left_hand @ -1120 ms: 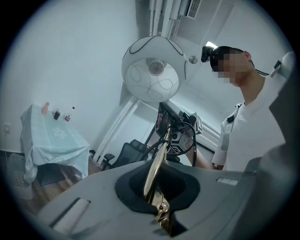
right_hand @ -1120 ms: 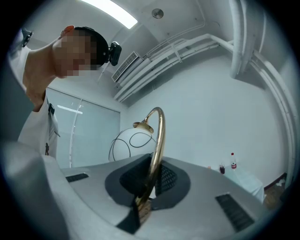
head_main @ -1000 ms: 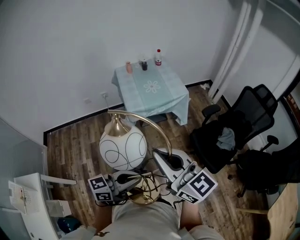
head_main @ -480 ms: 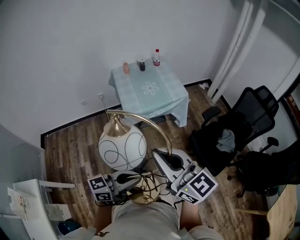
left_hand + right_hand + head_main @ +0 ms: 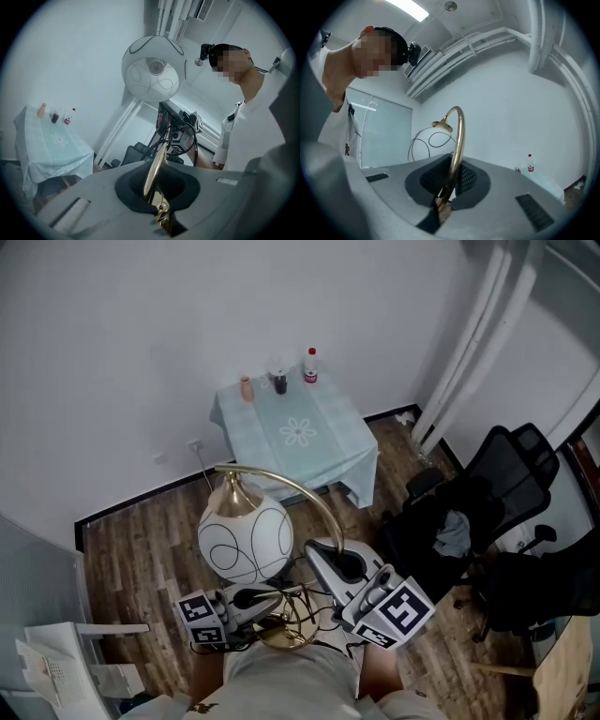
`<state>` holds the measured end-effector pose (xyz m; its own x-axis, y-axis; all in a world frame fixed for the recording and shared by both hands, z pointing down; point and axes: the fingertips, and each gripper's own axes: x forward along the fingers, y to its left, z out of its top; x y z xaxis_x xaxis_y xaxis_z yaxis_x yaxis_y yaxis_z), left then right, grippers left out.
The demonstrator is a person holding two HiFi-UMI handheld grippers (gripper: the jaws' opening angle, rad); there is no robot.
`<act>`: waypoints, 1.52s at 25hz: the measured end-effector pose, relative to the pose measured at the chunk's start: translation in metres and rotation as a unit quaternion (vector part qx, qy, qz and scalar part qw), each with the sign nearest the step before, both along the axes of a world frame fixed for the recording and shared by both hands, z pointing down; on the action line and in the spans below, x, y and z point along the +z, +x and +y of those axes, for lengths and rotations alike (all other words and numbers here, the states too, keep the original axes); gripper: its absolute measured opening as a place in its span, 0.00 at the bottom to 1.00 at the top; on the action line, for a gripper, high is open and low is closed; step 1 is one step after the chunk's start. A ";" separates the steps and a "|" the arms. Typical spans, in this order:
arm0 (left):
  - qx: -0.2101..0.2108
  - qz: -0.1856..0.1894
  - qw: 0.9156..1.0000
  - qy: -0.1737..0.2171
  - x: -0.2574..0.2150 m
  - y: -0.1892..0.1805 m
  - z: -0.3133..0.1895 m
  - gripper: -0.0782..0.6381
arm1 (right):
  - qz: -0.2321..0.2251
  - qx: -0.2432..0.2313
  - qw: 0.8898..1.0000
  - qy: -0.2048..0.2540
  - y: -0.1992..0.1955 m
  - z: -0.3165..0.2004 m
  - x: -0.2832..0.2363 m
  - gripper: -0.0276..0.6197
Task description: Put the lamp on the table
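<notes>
The lamp has a white globe shade (image 5: pixel 246 540) with black loops and a curved brass arm (image 5: pixel 314 502), and it is carried in the air over the wooden floor. My left gripper (image 5: pixel 272 601) is shut on the brass stem (image 5: pixel 156 168) low down. My right gripper (image 5: pixel 319 559) is shut on the same stem (image 5: pixel 456 145) from the other side. In the left gripper view the globe (image 5: pixel 154 70) hangs above the jaws. The table (image 5: pixel 295 432), under a pale teal cloth, stands ahead against the white wall.
On the table's far edge stand a red-capped bottle (image 5: pixel 310 367), a dark cup (image 5: pixel 279 382) and a small orange bottle (image 5: pixel 246 388). Black office chairs (image 5: pixel 469 512) stand to the right, white pipes (image 5: pixel 469 343) run up the right wall, and a white rack (image 5: pixel 56 662) is at lower left.
The table, chairs and rack have slid downward in the head view, so I have come nearer the table. Lamp and both grippers keep the same hold.
</notes>
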<state>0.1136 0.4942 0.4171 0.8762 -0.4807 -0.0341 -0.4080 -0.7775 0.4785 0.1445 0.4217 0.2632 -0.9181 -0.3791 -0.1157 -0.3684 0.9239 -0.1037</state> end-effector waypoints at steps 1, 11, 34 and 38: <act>0.001 0.000 1.000 0.000 0.000 -0.004 -0.007 0.11 | 0.001 0.002 1.000 -0.001 -0.004 -0.007 0.000 0.04; 0.019 -0.005 1.000 -0.004 0.003 -0.042 -0.068 0.11 | 0.005 0.029 1.000 -0.009 -0.038 -0.069 0.005 0.04; 0.009 -0.011 1.000 -0.004 0.006 -0.079 -0.226 0.11 | 0.020 0.020 0.999 -0.018 -0.077 -0.228 0.008 0.04; 0.000 -0.010 1.000 -0.006 0.005 -0.078 -0.256 0.11 | 0.020 0.006 1.000 -0.022 -0.078 -0.260 0.008 0.04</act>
<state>0.0358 0.2378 0.4221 0.8764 -0.4815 -0.0098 -0.4184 -0.7714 0.4794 0.0662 0.1614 0.2707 -0.9170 -0.3938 -0.0631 -0.3839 0.9144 -0.1286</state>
